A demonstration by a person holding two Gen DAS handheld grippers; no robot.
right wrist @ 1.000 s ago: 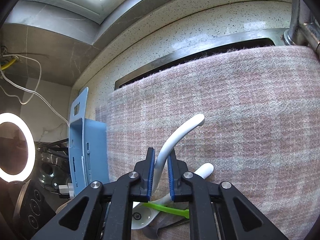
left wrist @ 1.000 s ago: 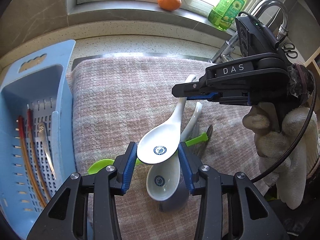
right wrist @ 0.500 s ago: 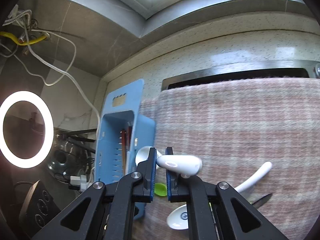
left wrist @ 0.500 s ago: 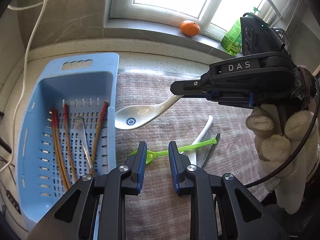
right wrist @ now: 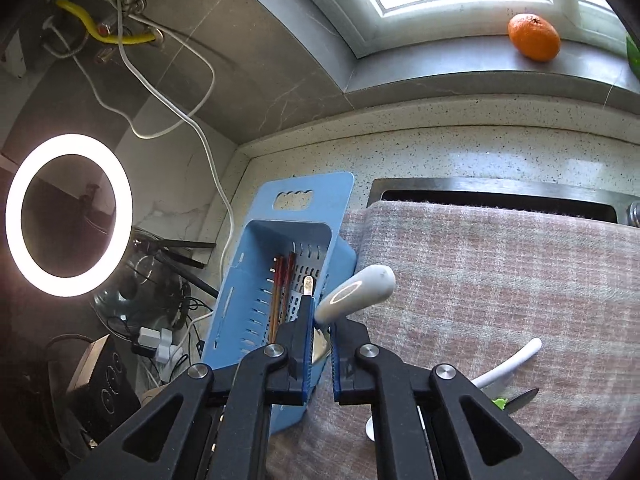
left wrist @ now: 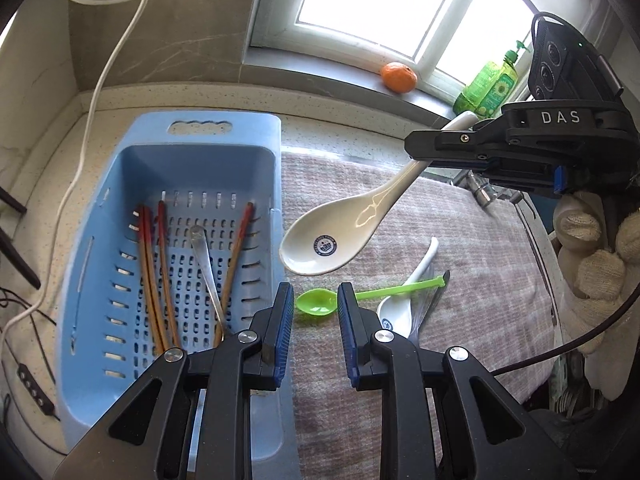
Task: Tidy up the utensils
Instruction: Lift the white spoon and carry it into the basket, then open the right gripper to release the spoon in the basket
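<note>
My right gripper is shut on the handle of a white ceramic spoon and holds it in the air, bowl near the right rim of the blue basket. In the right wrist view the handle end sticks up between the gripper fingers. My left gripper is open and empty above the cloth, over a green plastic spoon. A second white spoon lies beside it. The basket holds several chopsticks and a metal spoon.
A checked cloth covers the sink. A dark utensil lies by the green spoon. An orange and a green bottle stand on the windowsill. A ring light and cables are at the left.
My right gripper has lifted the white spoon off the cloth and carried it left toward the basket. My left gripper let go of its bowl and drew back and up.
</note>
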